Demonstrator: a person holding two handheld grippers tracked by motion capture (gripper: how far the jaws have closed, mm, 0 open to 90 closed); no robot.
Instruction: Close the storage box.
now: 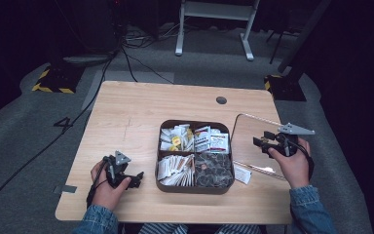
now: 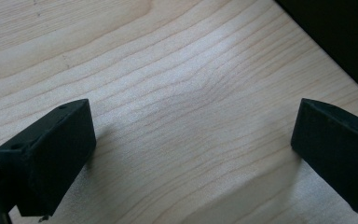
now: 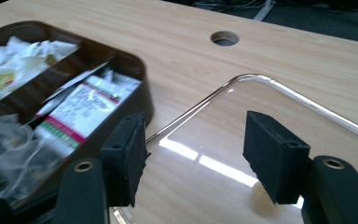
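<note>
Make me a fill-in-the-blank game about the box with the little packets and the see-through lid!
1. The brown box is split into ____ compartments.
2. The clear lid lies flat on the table beside the box, on the side of the ____ gripper.
3. The left gripper has its fingers ____, with nothing between them.

Missing words: four; right; open

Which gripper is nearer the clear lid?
Right. The right gripper hovers open over the clear lid, right of the tray. The left gripper sits open on bare table, left of the tray, well away from the lid.
</note>
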